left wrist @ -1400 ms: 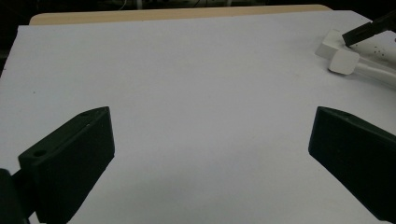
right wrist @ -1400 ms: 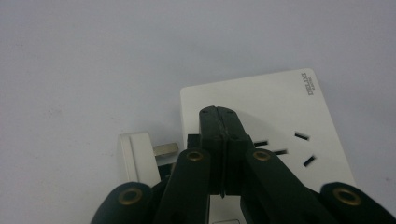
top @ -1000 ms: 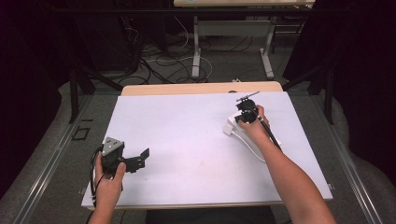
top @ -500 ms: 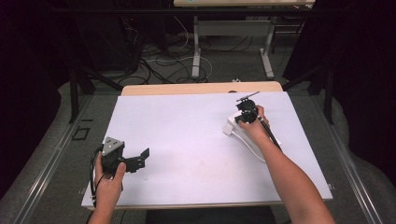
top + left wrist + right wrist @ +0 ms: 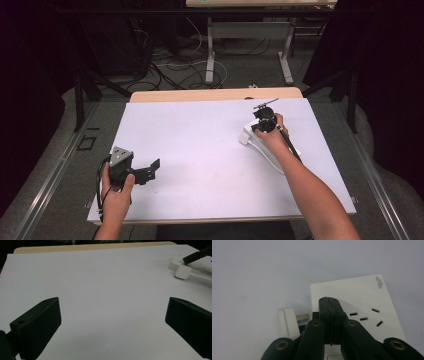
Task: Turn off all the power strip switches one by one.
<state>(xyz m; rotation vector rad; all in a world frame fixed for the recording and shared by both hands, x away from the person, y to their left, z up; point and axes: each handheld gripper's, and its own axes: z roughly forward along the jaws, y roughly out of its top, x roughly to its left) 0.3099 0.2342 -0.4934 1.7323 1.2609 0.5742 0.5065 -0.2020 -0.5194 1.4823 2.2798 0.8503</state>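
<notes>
**White strip under closed jaws**

Black jaws of the right gripper [image 5: 331,315] are pressed together, gripping nothing, over the white power strip [image 5: 362,297]; a white plug [image 5: 288,323] lies just beside it on the desk [image 5: 200,135]; well apart, the left gripper [image 5: 145,172] rests wide open, empty.

Black jaws — brass-ringed screw holes
</notes>
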